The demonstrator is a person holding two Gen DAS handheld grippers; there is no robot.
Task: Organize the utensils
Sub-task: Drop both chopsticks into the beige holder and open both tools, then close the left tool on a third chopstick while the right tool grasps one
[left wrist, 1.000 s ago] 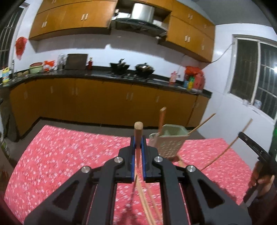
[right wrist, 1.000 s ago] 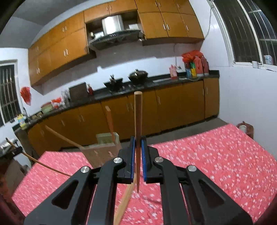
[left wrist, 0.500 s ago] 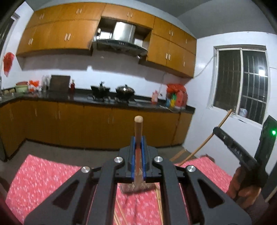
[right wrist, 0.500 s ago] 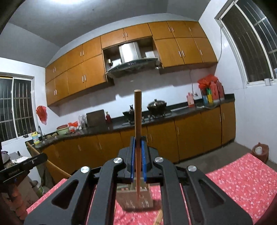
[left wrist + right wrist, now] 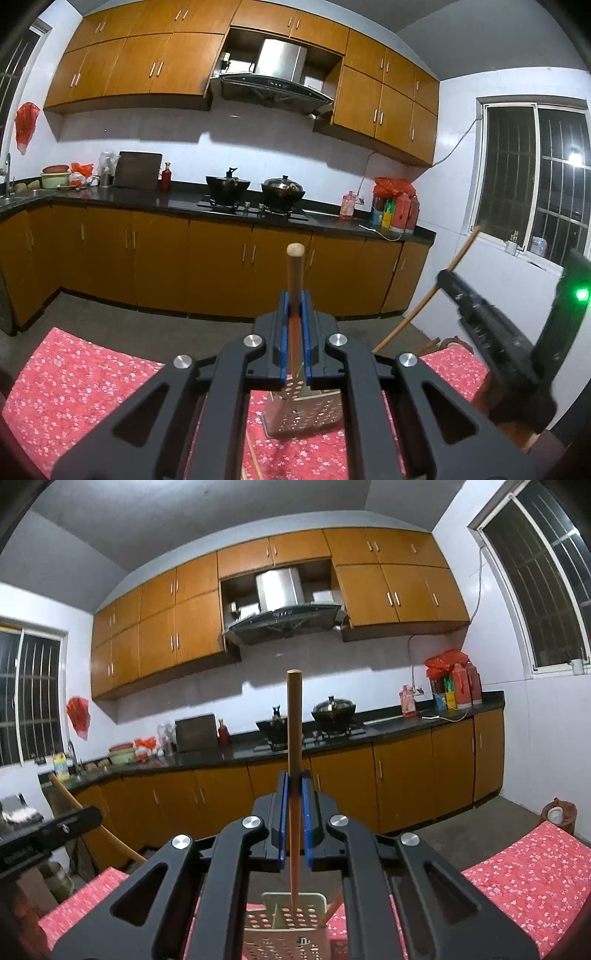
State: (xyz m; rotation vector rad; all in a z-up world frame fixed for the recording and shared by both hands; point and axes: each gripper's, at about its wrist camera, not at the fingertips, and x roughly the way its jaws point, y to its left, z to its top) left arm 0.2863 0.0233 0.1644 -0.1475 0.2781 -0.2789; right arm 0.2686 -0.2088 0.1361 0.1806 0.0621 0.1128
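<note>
My left gripper [image 5: 294, 300] is shut on an upright wooden chopstick [image 5: 294, 266], whose lower end hangs just in front of the perforated utensil holder [image 5: 310, 413] on the red flowered cloth. My right gripper [image 5: 294, 780] is shut on a second, longer chopstick [image 5: 294, 731], and its lower tip points into the open top of the holder [image 5: 284, 932]. Another stick [image 5: 334, 904] leans inside the holder's right side. Each view shows the other gripper at its edge, holding its slanted stick: the right gripper [image 5: 480, 325] and the left gripper [image 5: 48, 830].
The red flowered tablecloth [image 5: 81, 380] covers the table. A loose chopstick [image 5: 255, 461] lies on it below my left gripper. Beyond the table's far edge is bare floor, then orange cabinets and a dark counter [image 5: 177, 201] with pots. A small bin [image 5: 559, 812] stands at the far right.
Both grippers rose and tipped upward, still shut on their chopsticks. The holder slid from ahead of the jaws to beneath them, and the right chopstick's tip now hangs over its opening.
</note>
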